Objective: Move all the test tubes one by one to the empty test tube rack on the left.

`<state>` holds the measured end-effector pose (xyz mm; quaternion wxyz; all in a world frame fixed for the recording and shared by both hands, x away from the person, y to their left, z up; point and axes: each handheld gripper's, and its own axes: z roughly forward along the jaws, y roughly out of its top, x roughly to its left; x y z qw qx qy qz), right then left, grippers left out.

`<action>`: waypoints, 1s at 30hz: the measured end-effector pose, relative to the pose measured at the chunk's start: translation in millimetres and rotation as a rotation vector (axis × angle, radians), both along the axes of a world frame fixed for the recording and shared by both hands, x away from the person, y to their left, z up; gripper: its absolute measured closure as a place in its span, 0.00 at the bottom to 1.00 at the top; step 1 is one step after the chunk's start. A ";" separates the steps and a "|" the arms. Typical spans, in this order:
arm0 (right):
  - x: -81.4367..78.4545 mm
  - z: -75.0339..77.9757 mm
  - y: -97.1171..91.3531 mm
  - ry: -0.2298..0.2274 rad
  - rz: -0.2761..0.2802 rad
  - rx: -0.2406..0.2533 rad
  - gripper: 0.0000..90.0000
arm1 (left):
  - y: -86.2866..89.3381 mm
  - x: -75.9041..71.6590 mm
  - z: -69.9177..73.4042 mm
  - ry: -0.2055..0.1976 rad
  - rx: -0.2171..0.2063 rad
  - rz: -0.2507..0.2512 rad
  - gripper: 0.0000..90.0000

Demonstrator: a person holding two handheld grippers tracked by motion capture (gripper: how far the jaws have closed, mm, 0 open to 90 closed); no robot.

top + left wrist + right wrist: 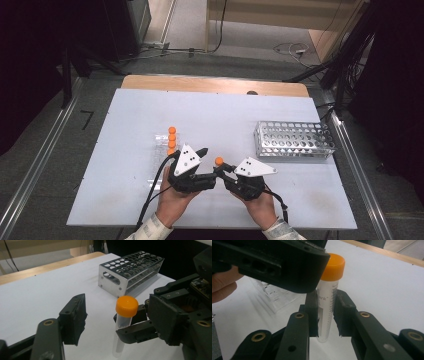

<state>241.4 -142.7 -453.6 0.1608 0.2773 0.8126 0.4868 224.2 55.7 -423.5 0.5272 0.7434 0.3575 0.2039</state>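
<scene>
One tube [327, 302] stands clamped in the right claw [326, 312].

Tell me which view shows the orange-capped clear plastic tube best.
The right gripper view: the orange-capped clear plastic tube stands close up, its printed scale readable, clamped by the right gripper. The left gripper view shows it whole but farther off; the high view shows little beyond its orange cap.

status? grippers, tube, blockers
Right gripper shut on orange-capped tube, upright. Left gripper open beside the cap. Metal rack empty, path unobstructed.
</scene>
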 end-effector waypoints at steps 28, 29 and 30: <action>-2.4 1.1 3.8 0.033 0.034 0.027 0.49 | -1.8 -2.6 -3.6 -0.030 0.013 -0.042 0.78; -2.1 1.1 3.5 0.031 0.029 0.027 0.42 | -0.6 -2.6 -3.1 -0.027 0.008 -0.040 0.78; -2.0 1.2 3.0 0.031 0.017 0.030 0.37 | 0.9 -2.6 -2.5 -0.029 0.005 -0.034 0.78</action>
